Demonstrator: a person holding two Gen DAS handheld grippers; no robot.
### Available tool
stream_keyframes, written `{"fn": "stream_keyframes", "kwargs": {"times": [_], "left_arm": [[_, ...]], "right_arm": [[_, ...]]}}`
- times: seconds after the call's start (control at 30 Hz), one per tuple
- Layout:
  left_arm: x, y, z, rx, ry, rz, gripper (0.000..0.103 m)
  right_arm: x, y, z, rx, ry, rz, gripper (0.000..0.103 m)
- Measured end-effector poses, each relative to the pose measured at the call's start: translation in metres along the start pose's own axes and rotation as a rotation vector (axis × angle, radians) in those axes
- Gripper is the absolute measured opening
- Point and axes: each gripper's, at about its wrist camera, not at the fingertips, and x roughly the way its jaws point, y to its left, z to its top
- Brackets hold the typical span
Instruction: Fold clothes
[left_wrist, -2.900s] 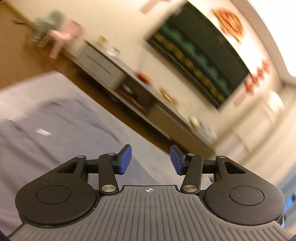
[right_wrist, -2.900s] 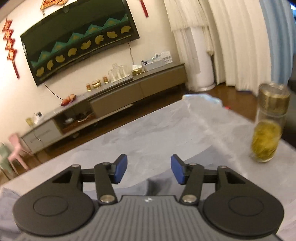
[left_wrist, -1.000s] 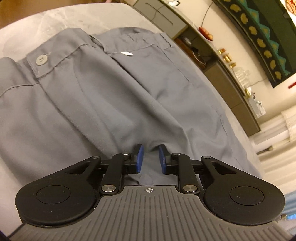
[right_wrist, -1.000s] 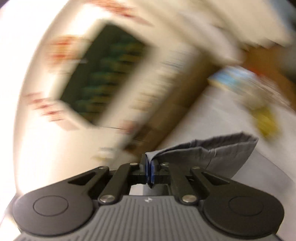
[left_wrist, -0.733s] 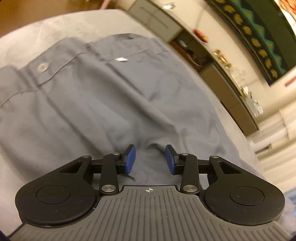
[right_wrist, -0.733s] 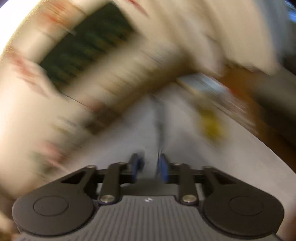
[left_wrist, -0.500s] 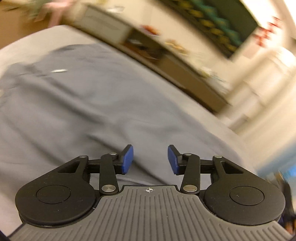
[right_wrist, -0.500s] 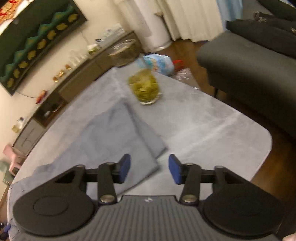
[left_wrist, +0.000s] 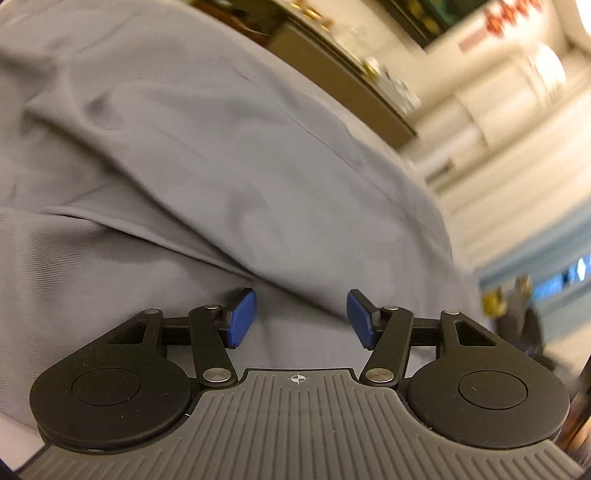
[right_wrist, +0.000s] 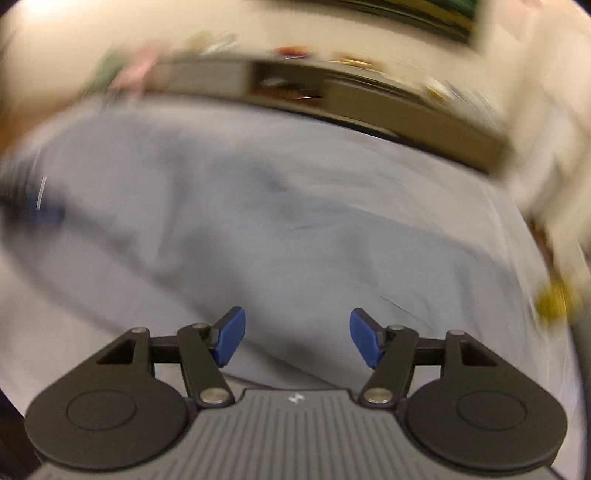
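Grey trousers (left_wrist: 229, 155) lie spread and partly folded on the table, filling most of the left wrist view. A folded edge runs across just beyond my left gripper (left_wrist: 301, 317), which is open and empty, close above the cloth. In the blurred right wrist view the same grey trousers (right_wrist: 280, 221) lie ahead on the pale table cover (right_wrist: 74, 332). My right gripper (right_wrist: 297, 341) is open and empty above the near edge of the cloth.
A jar with yellow-green contents (right_wrist: 554, 299) stands at the right of the table; it also shows blurred in the left wrist view (left_wrist: 495, 299). A long TV cabinet (right_wrist: 332, 96) runs along the far wall. White curtains (left_wrist: 509, 155) hang at the right.
My right gripper let go of the trouser leg it carried over and opened. My left gripper opened wider and swung right along the cloth. Both views are blurred by motion.
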Motion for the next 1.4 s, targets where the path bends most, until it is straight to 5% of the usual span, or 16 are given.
{"fn": "stream_keyframes", "kwargs": {"times": [0.17, 0.2, 0.23, 0.27, 0.4, 0.5, 0.57, 0.63, 0.83, 0.9, 0.97, 1.0, 1.03, 1.27, 1.37, 1.4], "left_arm": [[-0.002, 0.018, 0.015, -0.124, -0.071, -0.045, 0.057], [0.000, 0.019, 0.017, -0.132, -0.082, -0.054, 0.057], [0.001, 0.018, 0.019, -0.137, -0.095, -0.060, 0.057], [0.001, 0.018, 0.021, -0.138, -0.112, -0.068, 0.052], [-0.017, 0.009, 0.026, -0.110, -0.200, -0.148, 0.047], [-0.015, 0.003, 0.026, -0.113, -0.195, -0.140, 0.048], [-0.011, 0.003, 0.021, -0.126, -0.171, -0.109, 0.048], [-0.009, 0.000, 0.017, -0.119, -0.152, -0.095, 0.048], [-0.005, 0.000, 0.006, -0.114, -0.123, -0.031, 0.047], [-0.002, 0.006, 0.005, -0.130, -0.115, -0.001, 0.046], [-0.002, 0.010, 0.005, -0.139, -0.112, 0.010, 0.044], [-0.003, 0.012, 0.005, -0.142, -0.111, 0.013, 0.044], [-0.003, 0.012, 0.006, -0.144, -0.111, 0.019, 0.044], [-0.002, 0.005, 0.007, -0.138, -0.094, 0.053, 0.043], [-0.018, 0.006, 0.008, -0.150, -0.102, 0.035, 0.042], [-0.031, 0.008, 0.010, -0.159, -0.126, 0.014, 0.042]], "right_arm": [[0.041, 0.063, 0.010, -0.321, 0.011, -0.087, 0.059], [0.049, 0.066, 0.011, -0.350, 0.023, -0.107, 0.039], [0.051, 0.065, 0.013, -0.357, 0.022, -0.119, 0.002], [0.048, 0.061, 0.017, -0.334, 0.001, -0.136, 0.001], [-0.008, 0.005, 0.040, 0.001, -0.180, -0.002, 0.000], [-0.020, -0.024, 0.050, 0.070, -0.202, 0.009, 0.002], [-0.010, -0.032, 0.055, 0.084, -0.181, 0.032, 0.021], [-0.001, -0.034, 0.062, 0.086, -0.181, 0.037, 0.061], [0.066, -0.023, 0.116, -0.095, -0.138, 0.193, 0.084], [0.090, -0.012, 0.128, -0.158, -0.094, 0.241, 0.084], [0.113, -0.004, 0.132, -0.178, -0.038, 0.292, 0.070], [0.122, -0.003, 0.133, -0.187, 0.013, 0.355, 0.023], [0.125, -0.004, 0.135, -0.184, 0.051, 0.410, 0.003], [0.104, -0.038, 0.155, 0.040, -0.123, 0.236, 0.003], [0.131, -0.021, 0.151, 0.007, -0.021, 0.135, 0.018], [0.129, -0.013, 0.148, -0.008, -0.030, 0.067, 0.033]]}}
